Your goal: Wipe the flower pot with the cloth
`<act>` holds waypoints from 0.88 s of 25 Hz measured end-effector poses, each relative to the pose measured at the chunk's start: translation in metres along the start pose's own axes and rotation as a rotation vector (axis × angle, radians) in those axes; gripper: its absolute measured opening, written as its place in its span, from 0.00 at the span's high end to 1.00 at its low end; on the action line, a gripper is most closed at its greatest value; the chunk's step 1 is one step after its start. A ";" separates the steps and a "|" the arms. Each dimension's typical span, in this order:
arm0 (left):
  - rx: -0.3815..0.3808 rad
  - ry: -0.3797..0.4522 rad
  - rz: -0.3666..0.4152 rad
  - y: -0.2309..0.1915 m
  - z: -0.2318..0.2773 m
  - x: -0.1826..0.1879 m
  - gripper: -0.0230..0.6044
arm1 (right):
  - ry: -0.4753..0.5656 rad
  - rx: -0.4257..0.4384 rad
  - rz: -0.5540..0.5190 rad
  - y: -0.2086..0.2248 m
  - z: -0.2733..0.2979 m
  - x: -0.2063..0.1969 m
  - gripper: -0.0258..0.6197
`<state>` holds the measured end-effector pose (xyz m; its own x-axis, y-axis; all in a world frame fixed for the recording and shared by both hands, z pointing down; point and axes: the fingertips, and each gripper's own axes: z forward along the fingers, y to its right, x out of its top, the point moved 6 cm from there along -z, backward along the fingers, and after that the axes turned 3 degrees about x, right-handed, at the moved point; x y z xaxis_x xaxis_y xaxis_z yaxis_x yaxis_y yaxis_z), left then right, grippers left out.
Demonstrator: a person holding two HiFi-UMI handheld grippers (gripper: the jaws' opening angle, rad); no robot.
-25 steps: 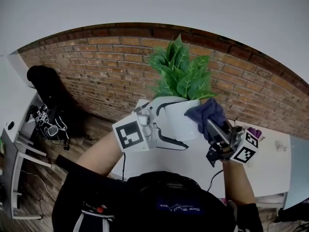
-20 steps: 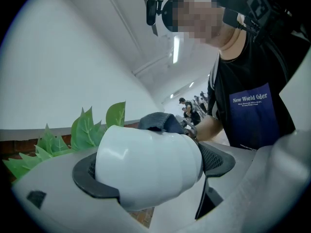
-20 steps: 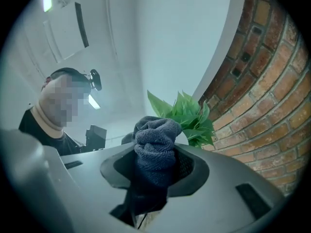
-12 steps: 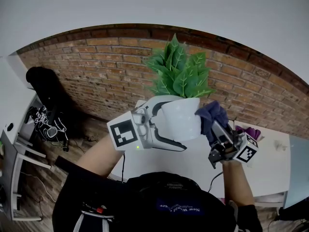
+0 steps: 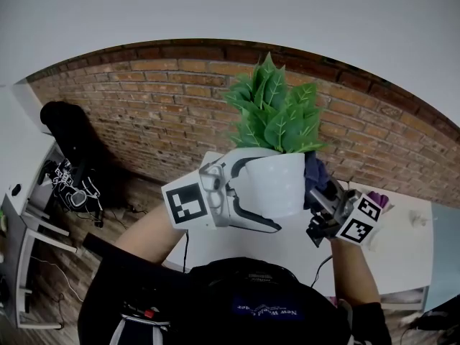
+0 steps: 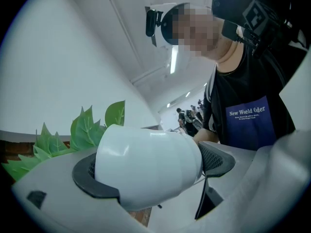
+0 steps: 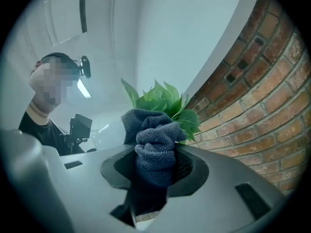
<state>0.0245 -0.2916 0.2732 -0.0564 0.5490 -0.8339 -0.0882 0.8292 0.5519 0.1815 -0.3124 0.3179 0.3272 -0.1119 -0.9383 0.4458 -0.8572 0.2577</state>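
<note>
Head view, left side: the left gripper (image 5: 262,195) has the white flower pot (image 5: 277,185) lifted clear of the table (image 5: 402,243), one jaw over the rim side and one under the base.
Head view, right side: the right gripper (image 5: 321,201) comes up from below right, with the dark blue cloth (image 5: 315,172) bunched at its tip.
Head view, the key relation: the cloth sits at the pot's right wall, half tucked behind it. It looks to be touching, though the overlap makes that hard to confirm.
Head view, pot axis: roughly upright, with the green leaves (image 5: 277,113) fanning up against the brick wall (image 5: 144,113).
Left gripper view: the jaws are clamped on the pot (image 6: 146,164), a dark pad on each flank. The pot lies crosswise between them, with the leaves off to the left.
Right gripper view: the jaws are pinched on the cloth (image 7: 154,149), which bulges out past the pads. The leaves rise right behind the wad, so the pot is straight ahead (its white wall is hidden by the cloth here).
Judgement: the wiping falls to the right gripper, which runs the wad along the pot's right side while the left one holds the pot.
</note>
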 end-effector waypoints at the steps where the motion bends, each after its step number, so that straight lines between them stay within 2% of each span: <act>1: 0.004 -0.005 0.000 0.000 0.001 -0.002 0.12 | -0.014 0.012 -0.006 -0.001 -0.003 -0.005 0.76; 9: 0.033 -0.026 -0.006 -0.005 0.022 -0.007 0.12 | -0.172 0.168 -0.083 -0.013 -0.023 -0.035 0.76; 12: -0.002 -0.009 -0.016 0.000 0.023 -0.004 0.12 | -0.093 0.082 -0.029 0.008 -0.023 -0.028 0.76; 15: -0.058 0.024 -0.032 0.009 0.027 -0.001 0.12 | -0.077 -0.013 -0.056 0.026 -0.012 -0.019 0.76; 18: -0.090 0.030 -0.020 0.014 0.029 -0.001 0.12 | -0.079 -0.013 -0.088 0.027 -0.002 -0.019 0.76; 22: -0.097 0.027 -0.025 0.011 0.025 -0.002 0.12 | -0.101 0.050 -0.122 0.014 0.000 -0.028 0.76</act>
<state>0.0486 -0.2811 0.2815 -0.0795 0.5242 -0.8479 -0.1859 0.8278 0.5292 0.1786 -0.3216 0.3476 0.1864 -0.0528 -0.9810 0.4345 -0.8912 0.1305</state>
